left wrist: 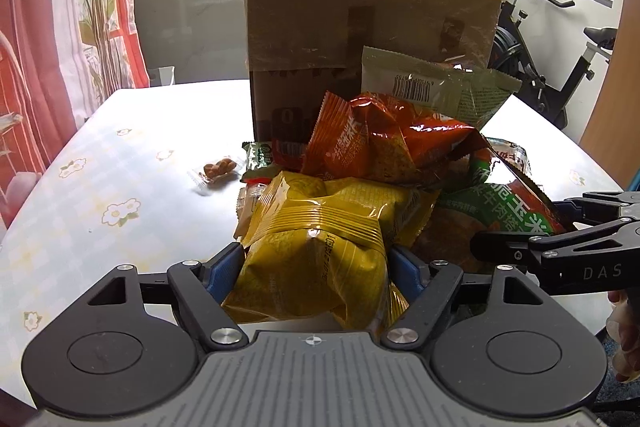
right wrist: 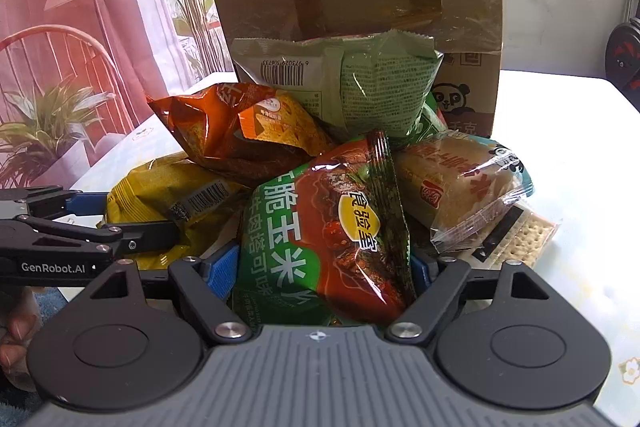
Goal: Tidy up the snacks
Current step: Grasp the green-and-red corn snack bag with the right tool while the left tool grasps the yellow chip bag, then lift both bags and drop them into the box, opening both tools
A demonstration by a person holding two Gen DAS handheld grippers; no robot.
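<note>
A: Left claw status?

B: My left gripper (left wrist: 316, 263) is closed on the yellow snack bag (left wrist: 316, 247), low centre of the left wrist view. Both blue pads (left wrist: 224, 271) press into its sides and the film bulges between them. In the right wrist view the same bag (right wrist: 168, 203) lies at mid-left.

A: Right claw?

B: My right gripper (right wrist: 324, 267) clamps the green-and-red corn snack bag (right wrist: 328, 227), bottom centre of its own view. From the left wrist view this bag (left wrist: 508, 203) sits at centre right, with the right claw coming in from the right edge.

A: Where is the rest of the pile?

B: On the white floral table (left wrist: 100, 187), heaped against the front of a tall cardboard box (left wrist: 360, 11) at upper centre. An orange bag (left wrist: 380, 147) lies on top of the heap, touching the yellow one. A pale green packet (left wrist: 432, 87) leans on the box above it. A bread roll in clear wrap (right wrist: 460, 195) and a cracker packet (right wrist: 520, 235) lie at centre right of the right wrist view. One small clear packet of nuts (left wrist: 216, 171) lies apart, left of the pile.
</note>
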